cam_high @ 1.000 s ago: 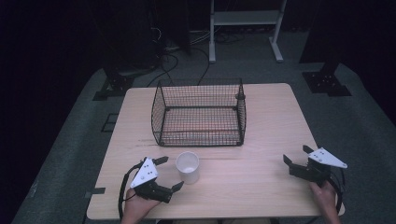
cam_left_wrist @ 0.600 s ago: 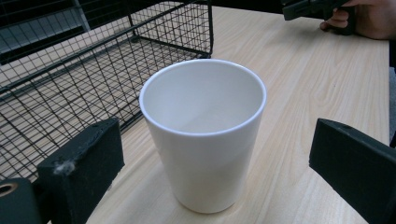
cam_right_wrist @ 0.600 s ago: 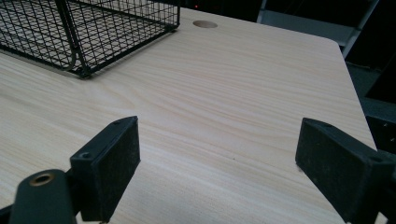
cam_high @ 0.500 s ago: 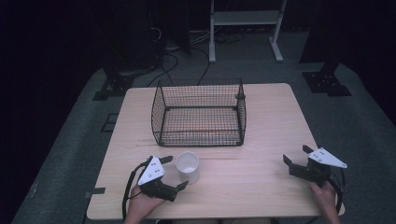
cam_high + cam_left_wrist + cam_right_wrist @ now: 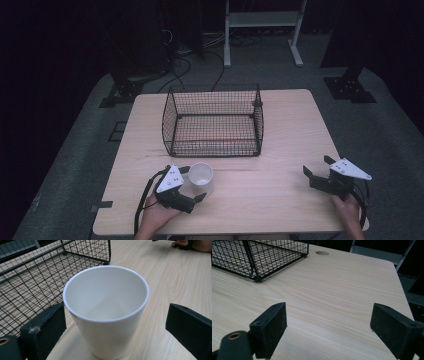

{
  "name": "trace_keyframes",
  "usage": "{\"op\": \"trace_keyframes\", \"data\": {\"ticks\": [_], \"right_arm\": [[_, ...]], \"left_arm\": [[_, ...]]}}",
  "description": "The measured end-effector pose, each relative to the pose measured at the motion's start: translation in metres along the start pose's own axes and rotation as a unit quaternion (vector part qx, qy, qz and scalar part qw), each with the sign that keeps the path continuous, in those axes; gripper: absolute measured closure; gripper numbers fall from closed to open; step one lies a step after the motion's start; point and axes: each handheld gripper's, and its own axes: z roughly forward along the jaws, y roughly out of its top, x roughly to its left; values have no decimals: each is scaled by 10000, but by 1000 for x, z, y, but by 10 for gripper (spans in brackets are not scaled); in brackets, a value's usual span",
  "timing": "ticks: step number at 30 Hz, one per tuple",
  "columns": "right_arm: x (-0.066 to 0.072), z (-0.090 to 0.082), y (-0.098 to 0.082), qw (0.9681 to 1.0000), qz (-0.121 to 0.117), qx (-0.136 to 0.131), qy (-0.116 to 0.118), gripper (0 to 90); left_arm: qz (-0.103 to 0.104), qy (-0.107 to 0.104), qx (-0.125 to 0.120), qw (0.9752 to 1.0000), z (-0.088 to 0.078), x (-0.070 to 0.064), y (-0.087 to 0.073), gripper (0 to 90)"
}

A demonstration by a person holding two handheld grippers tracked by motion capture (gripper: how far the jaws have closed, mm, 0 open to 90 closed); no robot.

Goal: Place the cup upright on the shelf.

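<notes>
A white cup (image 5: 201,177) stands upright and empty on the wooden table (image 5: 280,150), just in front of a black wire basket (image 5: 214,121). My left gripper (image 5: 194,183) is open, its jaws on either side of the cup (image 5: 107,312) without closing on it. In the left gripper view the basket (image 5: 37,272) rises at the upper left. Over the table's front right corner my right gripper (image 5: 316,172) is open, with bare wood between its jaws (image 5: 327,325). The basket's corner (image 5: 257,257) lies ahead to its left.
The basket is empty and open at the top, in the middle of the table. A round cable hole (image 5: 322,253) sits near the table's far edge. Beyond the table are dark floor, cables and a white stand (image 5: 262,30).
My left gripper has moved forward and right, so its open jaws now flank the cup. The right gripper has stayed in place.
</notes>
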Motion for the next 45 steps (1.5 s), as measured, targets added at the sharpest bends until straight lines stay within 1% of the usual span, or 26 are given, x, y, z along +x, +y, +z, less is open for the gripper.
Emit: {"op": "trace_keyframes", "data": {"ticks": [3,6,8,13,16,20,23,26,28,31,32,37,39,42,45], "right_arm": [[0,0,0,10000,-4,-2,4,131],[0,0,0,10000,-10,-7,6,130],[0,0,0,10000,-10,-8,9,130],[0,0,0,10000,-11,-7,11,130],[0,0,0,10000,-12,-8,12,130],[0,0,0,10000,-14,-8,15,130],[0,0,0,10000,-17,-9,15,130],[0,0,0,10000,-14,-14,20,130],[0,0,0,10000,-8,-14,21,131],[0,0,0,10000,-11,-14,21,130],[0,0,0,10000,-10,-14,22,130],[0,0,0,10000,-7,-22,28,130],[0,0,0,10000,-10,-24,27,130],[0,0,0,10000,-9,-27,30,130],[0,0,0,10000,-6,-27,27,130]], "left_arm": [[-14,-12,6,10000,3,1,1,24],[-10,-21,79,10000,7,2,2,24],[-48,-33,114,9999,9,4,3,23],[-79,14,157,9998,12,7,4,24],[-118,18,258,9996,15,9,3,25],[-87,2,355,9993,19,8,3,40],[-109,2,387,9992,21,9,2,49],[-103,18,357,9993,22,10,2,58],[-106,-25,347,9993,23,10,2,87],[-104,-48,424,9990,24,11,2,98],[-89,-58,429,9990,25,11,2,118],[-36,-83,495,9987,27,10,2,145],[-7,-113,494,9987,26,10,2,193],[-17,-137,499,9987,26,10,2,198],[50,-139,507,9986,25,10,3,205]]}}
